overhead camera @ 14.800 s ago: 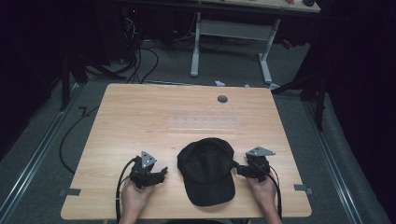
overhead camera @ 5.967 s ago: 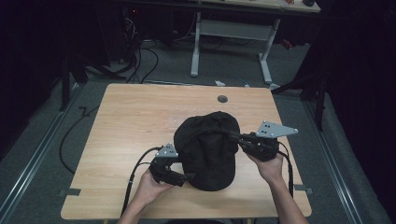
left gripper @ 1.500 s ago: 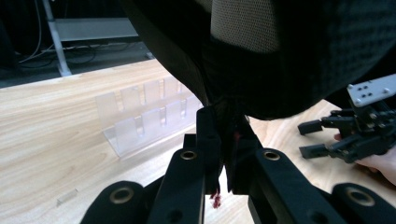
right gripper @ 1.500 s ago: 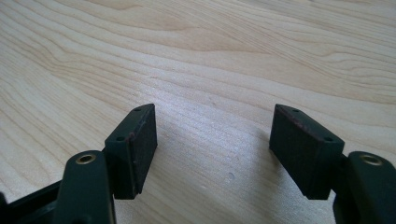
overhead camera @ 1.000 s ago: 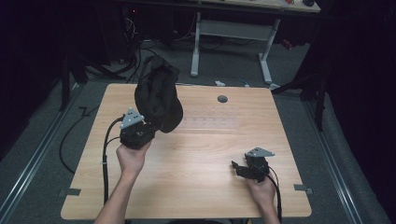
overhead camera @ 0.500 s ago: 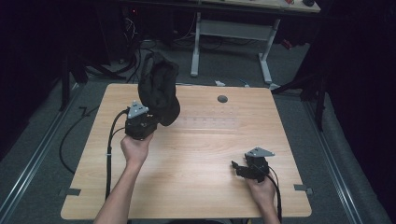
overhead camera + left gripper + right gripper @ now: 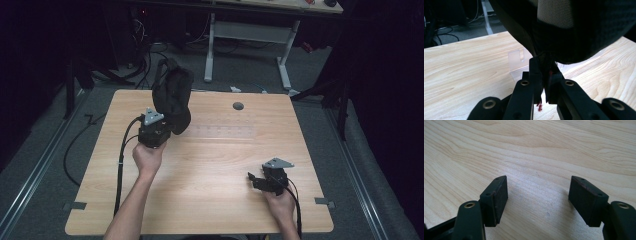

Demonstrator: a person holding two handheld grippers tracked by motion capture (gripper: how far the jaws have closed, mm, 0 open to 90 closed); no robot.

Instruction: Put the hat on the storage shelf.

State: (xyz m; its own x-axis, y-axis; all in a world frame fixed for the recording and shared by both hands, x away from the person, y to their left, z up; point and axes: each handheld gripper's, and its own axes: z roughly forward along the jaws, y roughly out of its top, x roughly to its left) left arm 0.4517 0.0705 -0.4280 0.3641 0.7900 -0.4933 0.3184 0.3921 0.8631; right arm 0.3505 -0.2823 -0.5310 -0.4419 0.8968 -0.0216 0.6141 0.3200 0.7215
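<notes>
A black cap (image 7: 172,95) hangs in the air over the back left of the wooden table (image 7: 210,200). My left gripper (image 7: 166,124) is shut on its lower edge and holds it up. In the left gripper view the cap (image 7: 579,30) looms dark above the left gripper (image 7: 544,72), whose jaws pinch a fold of fabric. My right gripper (image 7: 253,179) rests low at the front right of the table, apart from the cap. The right gripper view has the right gripper (image 7: 537,200) open, with bare wood between its pads.
A clear plastic stand (image 7: 516,58) sits on the table just beyond the cap; from above it is a faint strip (image 7: 222,131). A round cable hole (image 7: 238,106) lies near the far edge. A white-legged desk (image 7: 247,30) stands behind the table.
The left hand has carried the cap a little to the right and slightly lower. The right gripper has stayed where it was.
</notes>
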